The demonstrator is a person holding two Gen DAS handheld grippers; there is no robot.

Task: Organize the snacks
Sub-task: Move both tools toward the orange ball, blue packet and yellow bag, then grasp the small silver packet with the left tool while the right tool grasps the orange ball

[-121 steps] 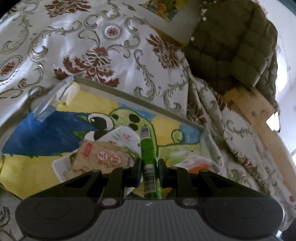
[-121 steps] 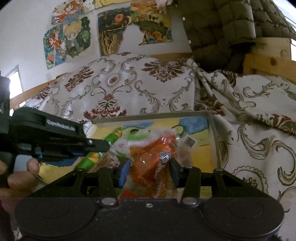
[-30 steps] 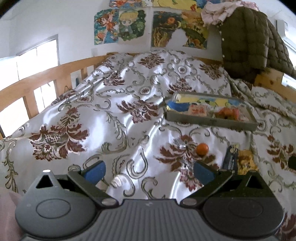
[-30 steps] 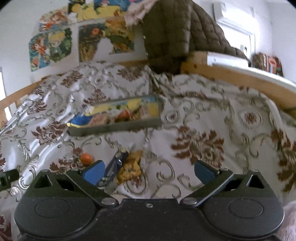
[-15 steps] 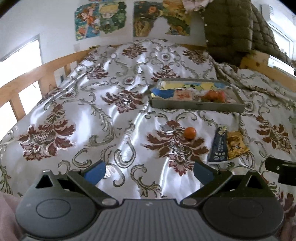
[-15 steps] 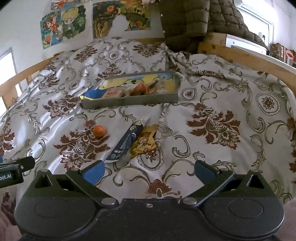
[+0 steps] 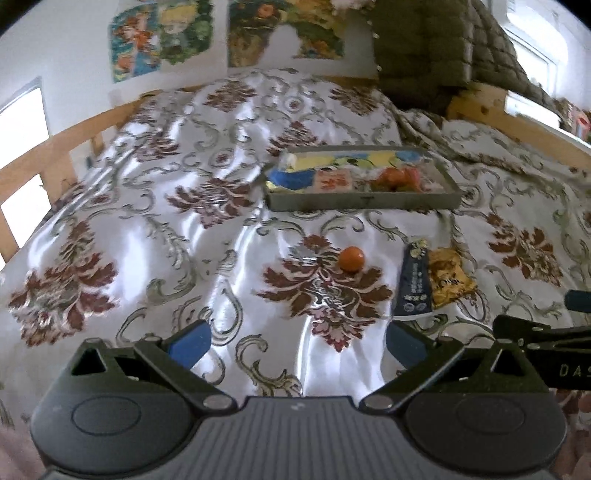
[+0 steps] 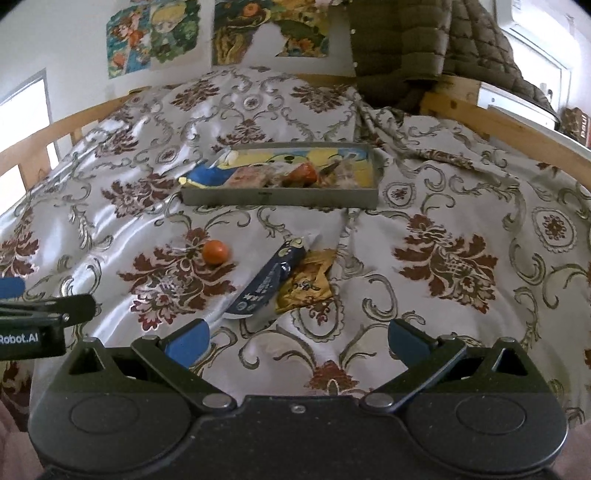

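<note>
A grey tray point(image 7: 364, 202) point(image 8: 280, 197) with a cartoon-printed bottom holds several snack packets on the patterned bedspread. In front of it lie a small orange ball-shaped snack point(image 7: 351, 259) point(image 8: 215, 252), a dark blue packet point(image 7: 415, 282) point(image 8: 267, 279) and a yellow packet point(image 7: 448, 277) point(image 8: 306, 284). My left gripper point(image 7: 297, 345) is open and empty, low over the bedspread, well short of the orange snack. My right gripper point(image 8: 297, 341) is open and empty, just short of the blue packet. Each gripper shows at the edge of the other's view.
A wooden bed rail point(image 7: 55, 155) runs along the left and another point(image 8: 509, 133) along the right. An olive quilted jacket point(image 8: 417, 48) hangs at the back right. Posters point(image 8: 155, 33) are on the wall behind.
Four seconds ago each gripper held a snack over the tray. Both are now open and empty, pulled back. Over the last second both views have closed in slightly on the loose snacks.
</note>
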